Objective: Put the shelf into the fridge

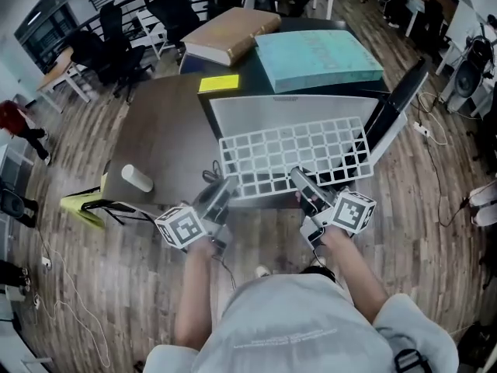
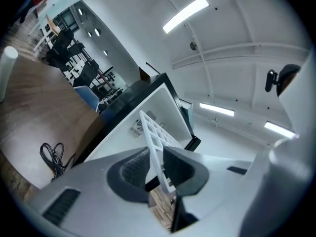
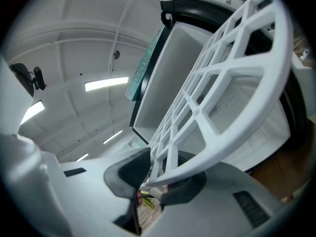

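Out beyond the left hand-held gripper (image 1: 220, 195) and off to its left, a white cylinder (image 1: 137, 178) lies on the dark tabletop (image 1: 163, 130). A coiled black cable (image 2: 53, 157) rests on the tabletop just to that gripper's left. The left hand-held gripper's jaws are closed narrowly on the near edge of the white grid shelf (image 1: 291, 158), and the left gripper view shows its ribbed pads (image 2: 134, 168) pressing on either side of the thin rim.

The shelf is held off the tabletop and stretches away from both grippers toward the open front of the white fridge (image 1: 279, 107) straight ahead of them. Its far edge is at the fridge's opening. On top of the fridge, farther ahead, are a yellow note (image 1: 219, 83), a brown box (image 1: 229, 33) and a teal box (image 1: 314, 57).

The right hand-held gripper (image 1: 301, 181) clamps the same near edge of the shelf, well apart from the left one, and its jaws are also narrow on the rim. The fridge's black door (image 1: 400, 99) stands open ahead of this gripper and to its right.
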`<state>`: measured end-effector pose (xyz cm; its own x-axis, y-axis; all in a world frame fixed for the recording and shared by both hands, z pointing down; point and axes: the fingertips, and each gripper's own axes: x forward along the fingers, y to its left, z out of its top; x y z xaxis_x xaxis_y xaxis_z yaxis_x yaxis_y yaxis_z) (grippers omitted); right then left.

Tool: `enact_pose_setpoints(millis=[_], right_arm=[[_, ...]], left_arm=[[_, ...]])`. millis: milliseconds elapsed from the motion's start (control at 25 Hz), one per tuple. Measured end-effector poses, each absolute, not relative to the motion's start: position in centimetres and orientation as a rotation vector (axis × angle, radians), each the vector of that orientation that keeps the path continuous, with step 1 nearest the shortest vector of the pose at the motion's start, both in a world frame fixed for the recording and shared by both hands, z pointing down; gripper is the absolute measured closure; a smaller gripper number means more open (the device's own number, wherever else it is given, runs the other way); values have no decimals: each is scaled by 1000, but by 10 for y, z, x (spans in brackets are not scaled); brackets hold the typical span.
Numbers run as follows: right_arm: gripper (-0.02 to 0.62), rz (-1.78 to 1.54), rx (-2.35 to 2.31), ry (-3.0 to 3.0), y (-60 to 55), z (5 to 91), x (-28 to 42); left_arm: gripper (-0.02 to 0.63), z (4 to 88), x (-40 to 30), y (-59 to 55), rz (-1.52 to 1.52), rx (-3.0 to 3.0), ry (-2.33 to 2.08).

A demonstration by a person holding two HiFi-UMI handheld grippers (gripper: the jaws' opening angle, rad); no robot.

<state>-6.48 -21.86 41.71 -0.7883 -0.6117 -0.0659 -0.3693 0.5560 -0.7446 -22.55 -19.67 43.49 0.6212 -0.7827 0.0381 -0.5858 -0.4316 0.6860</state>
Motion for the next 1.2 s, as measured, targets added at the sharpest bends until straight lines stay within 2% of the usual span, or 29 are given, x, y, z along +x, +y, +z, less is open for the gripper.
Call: enact_pose_setpoints(millis=[1200], right_arm=[[525,-1294,-950,2271,-236,467,-67]], left_arm=[[529,471,-228,-236,-288,2070,-1041]])
